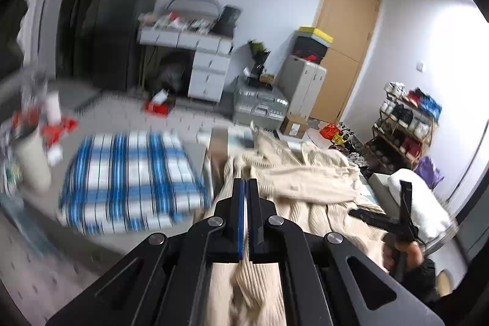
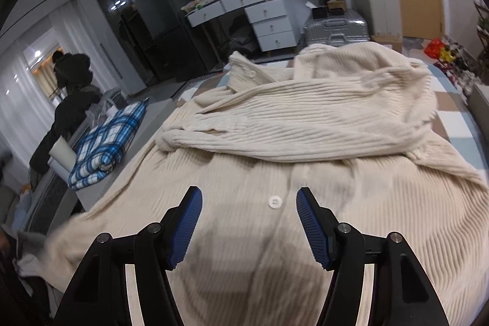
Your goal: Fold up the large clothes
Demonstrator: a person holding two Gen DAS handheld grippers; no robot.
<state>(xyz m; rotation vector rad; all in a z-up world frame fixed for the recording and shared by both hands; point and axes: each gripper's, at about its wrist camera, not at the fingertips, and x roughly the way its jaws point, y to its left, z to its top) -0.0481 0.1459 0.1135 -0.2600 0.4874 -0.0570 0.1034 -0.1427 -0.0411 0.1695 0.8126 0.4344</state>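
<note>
Lying beside the cardigan (image 2: 305, 124), a plaid blanket (image 2: 107, 139).

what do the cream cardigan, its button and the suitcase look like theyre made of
Cardigan: soft ribbed knit, likely wool or acrylic; raised ridges and limp folds show it.
Button: glossy white, probably plastic; smooth with holes.
Suitcase: silver hard shell, metal or metallic-look plastic; grooved panels catch the light.

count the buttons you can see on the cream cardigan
2. One white button sits on the front placket of the cream cardigan, between the right gripper's open jaws. Another button is up by the collar. Others may be hidden under the folded sleeve.
</note>
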